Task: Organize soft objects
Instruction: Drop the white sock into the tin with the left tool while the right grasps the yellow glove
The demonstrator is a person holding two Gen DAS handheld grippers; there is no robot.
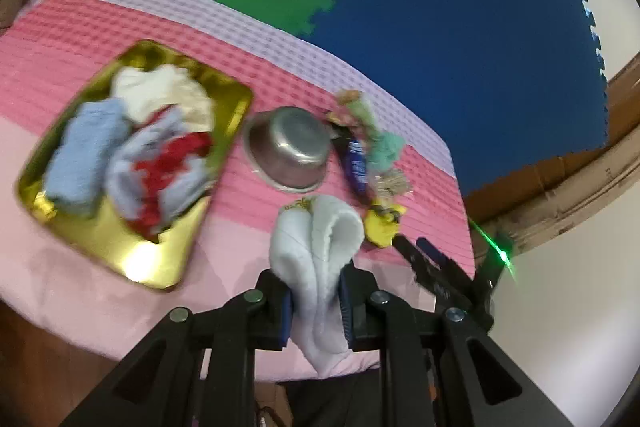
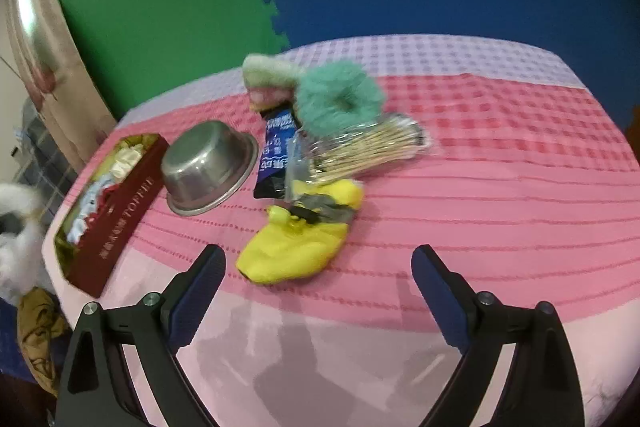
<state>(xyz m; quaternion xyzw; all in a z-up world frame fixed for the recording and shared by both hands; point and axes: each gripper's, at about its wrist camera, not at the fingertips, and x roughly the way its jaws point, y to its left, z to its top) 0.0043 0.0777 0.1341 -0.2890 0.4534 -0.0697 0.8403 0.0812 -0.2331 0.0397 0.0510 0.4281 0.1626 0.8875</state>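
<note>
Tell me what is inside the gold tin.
The gold tin holds a white cloth, a light blue cloth and a blue-and-red cloth. Anything beneath them is covered.

the table cloth is pink with checks, paler lilac at its far edge. left of the steel-grey bowl the tin is gold inside, dark red outside. right of the bowl lie a yellow sock, a mint green scrunchie and a dark blue packet. the held sock is white.
</note>
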